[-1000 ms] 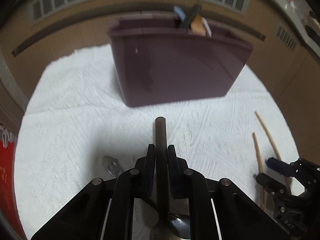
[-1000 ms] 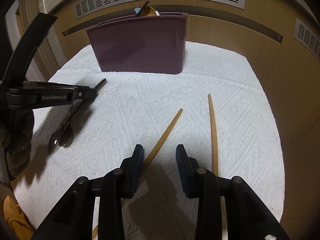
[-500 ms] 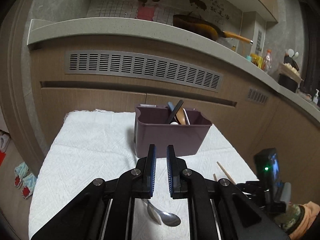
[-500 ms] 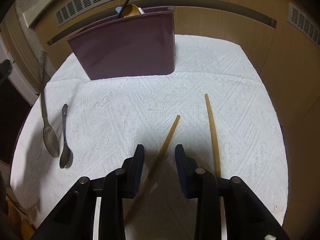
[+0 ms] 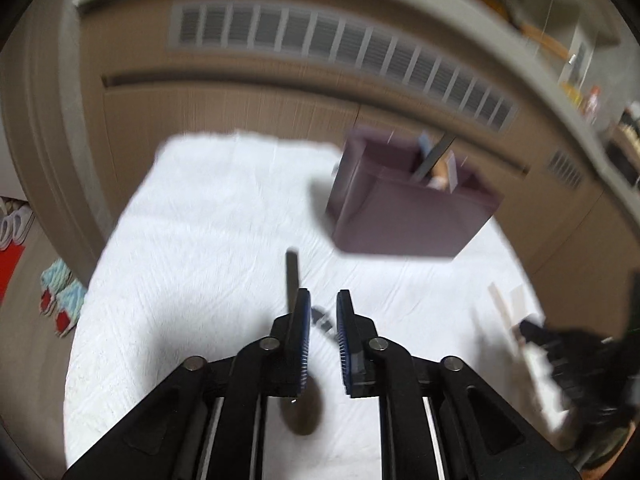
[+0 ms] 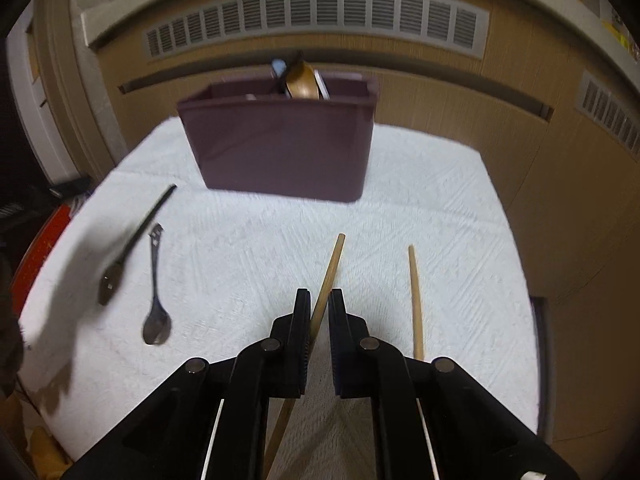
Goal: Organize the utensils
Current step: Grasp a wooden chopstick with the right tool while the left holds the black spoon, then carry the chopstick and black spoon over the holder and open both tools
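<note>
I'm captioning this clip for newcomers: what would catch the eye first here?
The maroon utensil caddy stands at the far side of the white cloth, with handles poking out of it. The right gripper is nearly closed around one wooden chopstick, its twin lying just to the right. Two spoons lie loose on the cloth's left side.

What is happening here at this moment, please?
A person with two handheld grippers is sorting utensils into a dark purple plastic caddy on a white textured cloth. The right gripper has its jaws closed around one wooden chopstick; the second wooden chopstick lies beside it. The left gripper is open over the small silver spoon and the dark-handled spoon, which lie on the cloth.
</note>
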`<action>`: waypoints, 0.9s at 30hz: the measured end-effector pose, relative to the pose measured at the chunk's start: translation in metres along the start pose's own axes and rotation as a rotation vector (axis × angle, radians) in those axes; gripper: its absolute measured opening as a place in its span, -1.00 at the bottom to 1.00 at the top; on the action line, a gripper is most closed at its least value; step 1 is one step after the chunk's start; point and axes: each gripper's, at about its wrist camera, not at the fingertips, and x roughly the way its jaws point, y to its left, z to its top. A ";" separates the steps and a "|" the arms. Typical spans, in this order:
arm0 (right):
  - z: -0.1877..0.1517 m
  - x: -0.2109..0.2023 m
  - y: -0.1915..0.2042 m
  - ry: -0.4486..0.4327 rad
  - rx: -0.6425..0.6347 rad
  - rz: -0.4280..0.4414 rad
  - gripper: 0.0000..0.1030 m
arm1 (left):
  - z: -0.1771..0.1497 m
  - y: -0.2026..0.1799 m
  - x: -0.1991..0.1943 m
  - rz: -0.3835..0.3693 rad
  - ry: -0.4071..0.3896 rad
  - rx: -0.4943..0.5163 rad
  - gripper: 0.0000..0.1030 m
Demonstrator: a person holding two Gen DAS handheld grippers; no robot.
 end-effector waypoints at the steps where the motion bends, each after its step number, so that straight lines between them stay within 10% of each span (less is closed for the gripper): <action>1: 0.002 -0.005 0.000 -0.015 -0.003 0.002 -0.86 | 0.004 0.001 0.012 0.007 0.048 0.014 -0.47; 4: 0.005 -0.019 -0.001 -0.057 -0.007 0.024 -0.89 | 0.017 0.000 0.043 0.046 0.145 0.060 -0.15; 15: -0.002 -0.015 -0.005 -0.059 0.006 0.074 -0.89 | 0.042 -0.003 0.116 0.167 0.300 0.121 -0.34; 19: -0.002 -0.012 -0.006 -0.055 0.016 0.084 -0.89 | 0.035 -0.019 0.114 0.184 0.245 0.204 -0.74; 27: -0.003 -0.023 -0.004 -0.114 0.026 0.125 -0.89 | 0.010 -0.045 0.036 0.121 -0.065 0.207 -0.76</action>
